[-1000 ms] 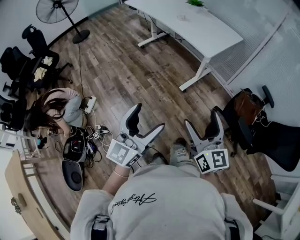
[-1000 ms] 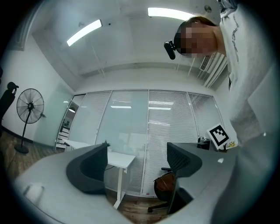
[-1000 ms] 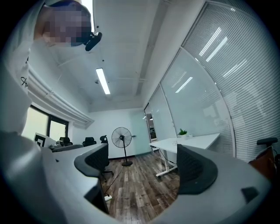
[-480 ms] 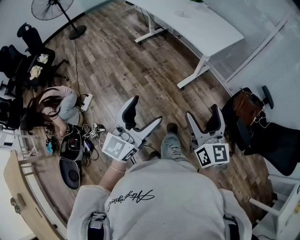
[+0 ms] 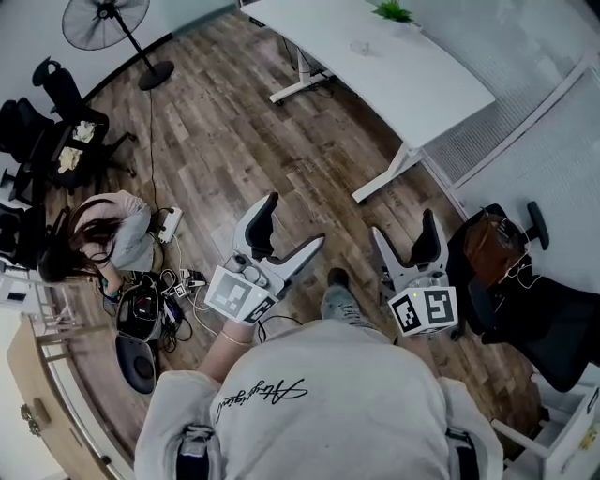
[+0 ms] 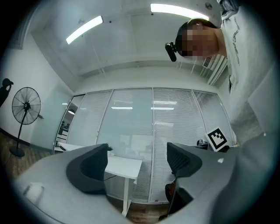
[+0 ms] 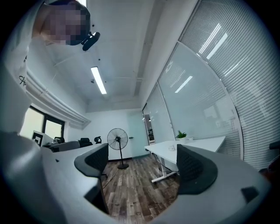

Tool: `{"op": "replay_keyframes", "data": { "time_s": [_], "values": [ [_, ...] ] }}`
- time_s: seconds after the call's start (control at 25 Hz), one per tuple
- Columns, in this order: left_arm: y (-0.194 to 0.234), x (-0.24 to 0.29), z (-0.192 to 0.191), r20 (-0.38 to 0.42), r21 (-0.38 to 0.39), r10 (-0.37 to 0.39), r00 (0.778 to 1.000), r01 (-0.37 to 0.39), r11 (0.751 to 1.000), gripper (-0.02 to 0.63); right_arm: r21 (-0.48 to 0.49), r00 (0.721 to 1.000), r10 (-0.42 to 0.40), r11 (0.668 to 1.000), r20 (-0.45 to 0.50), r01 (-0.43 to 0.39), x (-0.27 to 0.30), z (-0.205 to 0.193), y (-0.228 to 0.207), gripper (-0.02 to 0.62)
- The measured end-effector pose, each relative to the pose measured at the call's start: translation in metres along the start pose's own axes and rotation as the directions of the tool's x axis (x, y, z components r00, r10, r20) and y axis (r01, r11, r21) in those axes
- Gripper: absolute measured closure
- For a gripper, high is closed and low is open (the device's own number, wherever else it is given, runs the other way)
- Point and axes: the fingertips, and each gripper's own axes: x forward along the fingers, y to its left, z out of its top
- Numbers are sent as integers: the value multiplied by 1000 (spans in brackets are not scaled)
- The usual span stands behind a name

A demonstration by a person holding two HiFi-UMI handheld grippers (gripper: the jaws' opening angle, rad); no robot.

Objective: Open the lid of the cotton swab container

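**Desk:** Where's the swab container?

**Operator:** Not within reach. I see only a small pale item (image 5: 361,45) on the white surface (image 5: 422,89), near the plant (image 5: 394,11). It's too small to name, but I judge that's where the container waits. I can't tell whether its lid is on or off.

**Desk:** And your claws?

**Operator:** The left claw (image 5: 292,223) and right claw (image 5: 405,232) are both spread wide, with nothing between the jaws. I hold them out in front of the torso, pointing ahead, since I reckon the walk-up comes first.

**Desk:** Room to move?

**Operator:** Open wood floor (image 5: 234,131) runs straight to the surface's near edge. A person (image 5: 117,230) sits among cables at the left, a dark chair (image 5: 539,309) stands at the right and a fan (image 5: 105,21) is far left. All are well apart from my line. The legs (image 5: 386,173) under the surface are the edge to mind on approach.
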Motion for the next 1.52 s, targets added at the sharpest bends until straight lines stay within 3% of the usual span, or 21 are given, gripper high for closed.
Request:
{"op": "replay_keyframes", "data": {
  "time_s": [0.36, 0.76, 1.52],
  "values": [
    [37, 82, -9, 11, -13, 13, 1000, -13, 1000, 201, -1, 1000, 19, 1000, -24, -19, 66, 10, -62, 124],
    [45, 144, -18, 19, 8, 31, 999, -32, 999, 201, 17, 997, 72, 997, -11, -72, 109, 17, -110, 126],
    [84, 159, -25, 9, -7, 57, 998, -57, 998, 201, 33, 992, 122, 992, -21, -121, 155, 12, -110, 130]
  ]
}}
